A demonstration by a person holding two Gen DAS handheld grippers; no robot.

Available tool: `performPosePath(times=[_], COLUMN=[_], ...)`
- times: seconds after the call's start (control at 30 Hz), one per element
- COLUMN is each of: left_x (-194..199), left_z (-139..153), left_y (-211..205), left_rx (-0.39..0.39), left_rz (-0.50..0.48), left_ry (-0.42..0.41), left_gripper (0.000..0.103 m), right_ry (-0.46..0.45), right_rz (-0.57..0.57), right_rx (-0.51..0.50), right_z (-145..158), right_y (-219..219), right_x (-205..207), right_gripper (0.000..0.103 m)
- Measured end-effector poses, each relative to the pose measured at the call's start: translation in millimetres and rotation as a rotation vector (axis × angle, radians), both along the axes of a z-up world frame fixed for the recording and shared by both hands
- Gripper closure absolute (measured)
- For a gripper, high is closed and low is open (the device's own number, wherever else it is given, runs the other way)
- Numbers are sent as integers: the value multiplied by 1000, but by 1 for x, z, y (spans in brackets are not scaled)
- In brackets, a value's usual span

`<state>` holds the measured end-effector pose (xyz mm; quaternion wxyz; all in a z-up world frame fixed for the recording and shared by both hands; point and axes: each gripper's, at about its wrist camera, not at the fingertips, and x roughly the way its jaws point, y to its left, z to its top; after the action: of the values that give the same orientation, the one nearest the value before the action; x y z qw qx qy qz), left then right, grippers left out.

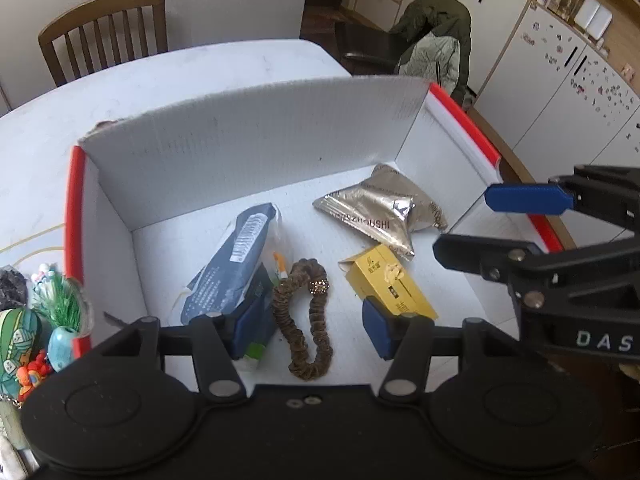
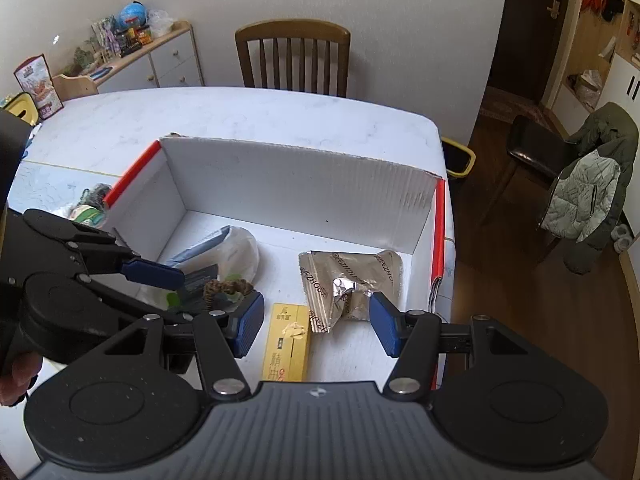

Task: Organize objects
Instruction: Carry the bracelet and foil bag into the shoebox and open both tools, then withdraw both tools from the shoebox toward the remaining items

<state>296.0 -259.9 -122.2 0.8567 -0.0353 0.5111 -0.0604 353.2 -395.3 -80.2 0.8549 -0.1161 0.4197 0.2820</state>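
A white box with red rims (image 1: 248, 128) (image 2: 304, 176) stands on the table. Inside lie a brown scrunchie (image 1: 304, 320) (image 2: 224, 289), a yellow carton (image 1: 390, 284) (image 2: 289, 342), a silver foil packet (image 1: 384, 208) (image 2: 352, 280) and a dark blue packet in clear plastic (image 1: 236, 260) (image 2: 224, 252). My left gripper (image 1: 312, 328) hovers open above the scrunchie, holding nothing. My right gripper (image 2: 316, 326) is open over the yellow carton and foil packet, empty. Each gripper shows at the edge of the other's view.
Small colourful trinkets (image 1: 36, 320) lie on the table left of the box. A wooden chair (image 2: 294, 58) stands at the far side, a chair with a jacket (image 2: 592, 192) to the right. A sideboard (image 2: 152, 60) lines the wall.
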Motion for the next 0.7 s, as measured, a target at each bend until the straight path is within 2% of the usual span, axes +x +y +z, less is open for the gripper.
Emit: performPosePath(times=[0.33, 0.43, 0.57, 0.7], left_x=[-21, -31, -45, -61], left_z=[32, 43, 57, 73], left_y=[7, 10, 14, 14], left_rx=[-8, -12, -29, -19], left_rz=[39, 46, 60, 54], left_ry=[-87, -118, -150, -193], left_gripper=[46, 46, 45, 39], right_ry=[-34, -54, -72, -75], right_rz=[25, 23, 20, 13], right_rx=[65, 75, 88, 108], right_z=[29, 36, 43, 50], right_y=[-4, -5, -8, -13], right_x=[-29, -38, -50, -58], right_gripper=[45, 41, 41, 40])
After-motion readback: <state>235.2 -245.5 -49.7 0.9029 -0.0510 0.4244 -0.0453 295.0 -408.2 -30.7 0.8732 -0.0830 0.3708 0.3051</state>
